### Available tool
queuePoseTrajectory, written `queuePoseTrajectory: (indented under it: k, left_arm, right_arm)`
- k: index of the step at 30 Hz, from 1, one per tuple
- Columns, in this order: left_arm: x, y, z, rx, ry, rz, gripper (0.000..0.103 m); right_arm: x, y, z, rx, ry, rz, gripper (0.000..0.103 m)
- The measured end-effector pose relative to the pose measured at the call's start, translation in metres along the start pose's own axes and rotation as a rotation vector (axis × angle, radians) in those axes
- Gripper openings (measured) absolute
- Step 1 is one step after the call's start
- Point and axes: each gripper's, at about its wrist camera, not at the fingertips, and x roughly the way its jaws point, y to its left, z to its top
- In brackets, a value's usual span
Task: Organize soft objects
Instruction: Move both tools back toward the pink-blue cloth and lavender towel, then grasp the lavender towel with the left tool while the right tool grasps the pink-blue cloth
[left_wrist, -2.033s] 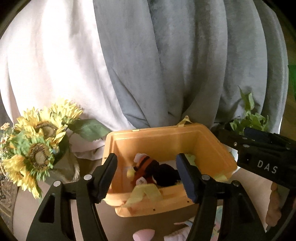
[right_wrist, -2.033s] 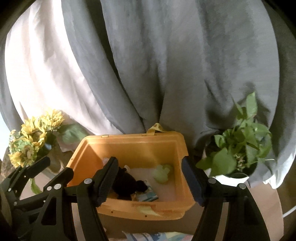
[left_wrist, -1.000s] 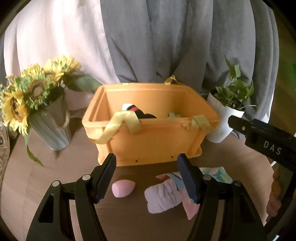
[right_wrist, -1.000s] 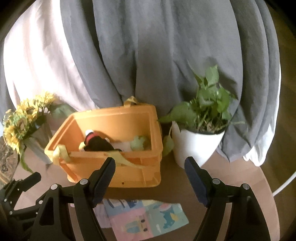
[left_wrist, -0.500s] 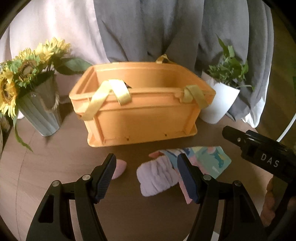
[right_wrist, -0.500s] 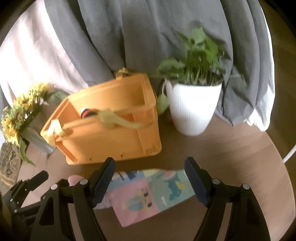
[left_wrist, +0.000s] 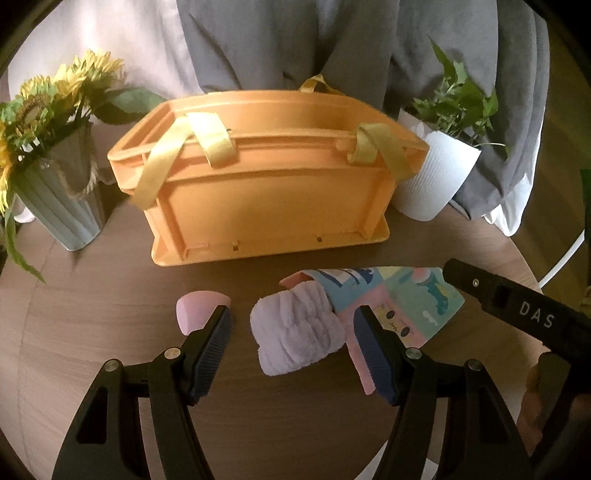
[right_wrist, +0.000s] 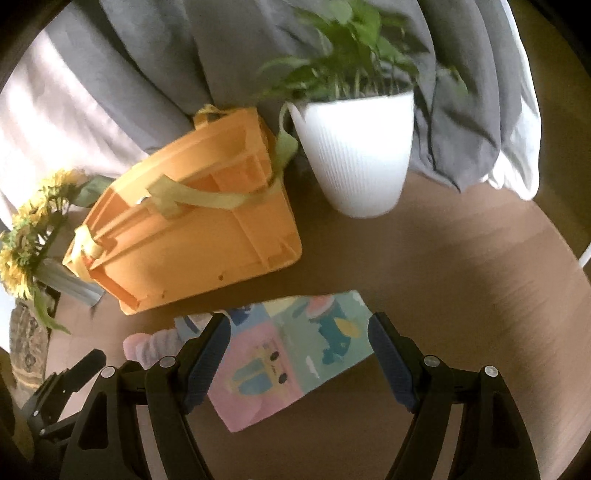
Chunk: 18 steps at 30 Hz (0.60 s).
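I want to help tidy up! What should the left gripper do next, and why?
Probably lower the left gripper a little more and close on the fluffy roll. It is open, the roll lies on the table right between its fingers, and the orange crate waits just behind.

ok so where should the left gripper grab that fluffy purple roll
Across its middle, coming straight down from above. The roll lies flat on the table between the open left gripper fingers, and its soft, ridged body should squash under a pinch.
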Motion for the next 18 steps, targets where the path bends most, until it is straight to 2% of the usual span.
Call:
queuePoseTrajectory:
  k: [11,18]
  left_arm:
    - [0.012,0.001,-0.009,-0.04,-0.01,0.034,0.067]
    - [0.021,0.006,-0.008,-0.072,0.004,0.018,0.066]
  right_arm:
    - [0.029,-0.031,-0.017,0.158,0.087,-0.017,0.078]
    - [0.05,-0.034,-0.024,0.176,0.151,-0.012,0.077]
